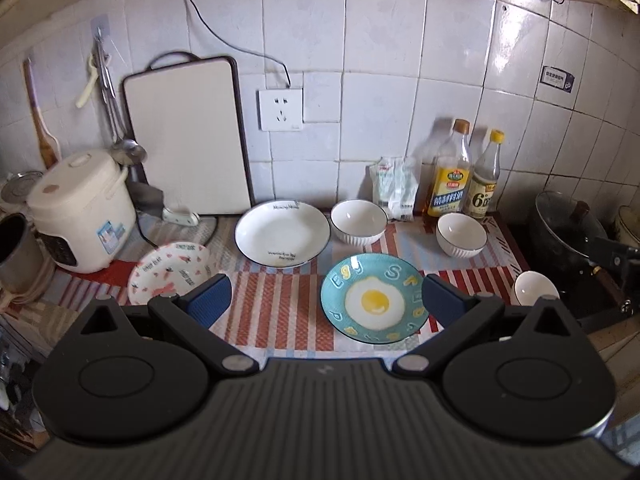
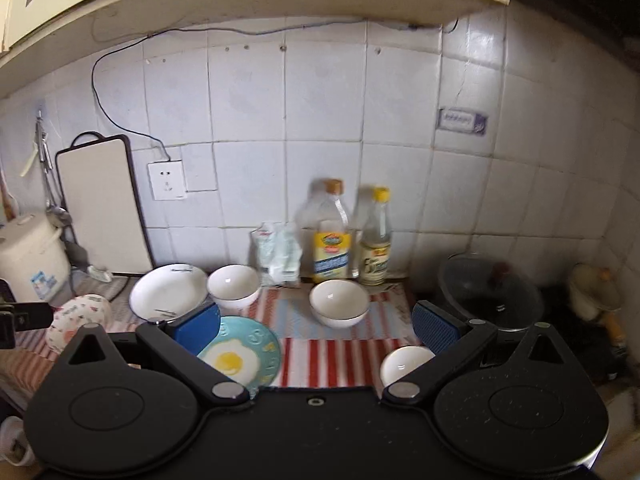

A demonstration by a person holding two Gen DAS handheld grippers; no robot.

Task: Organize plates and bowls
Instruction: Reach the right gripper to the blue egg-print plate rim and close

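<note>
Left wrist | striped mat (image 1: 280, 312) on counter | tiled wall (image 1: 360, 40) | both hand-held grippers (image 1: 326, 302) (image 2: 316, 328) apart

Both grippers: left gripper (image 1: 326, 300), right gripper (image 2: 316, 330). Black bodies, blue ribbed pads (image 1: 210, 304), silver pivot screws (image 1: 235, 363), round black housings.

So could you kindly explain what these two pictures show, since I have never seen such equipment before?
These are two hand-held grippers, each carrying a fisheye camera that looks out along its own jaws. One picture comes from the left gripper, the other from the right gripper. Both stand open and hold nothing. On the striped mat lie a blue egg plate, a white plate, a patterned plate and three white bowls. A rice cooker, a cutting board and two bottles stand by the tiled wall.
</note>
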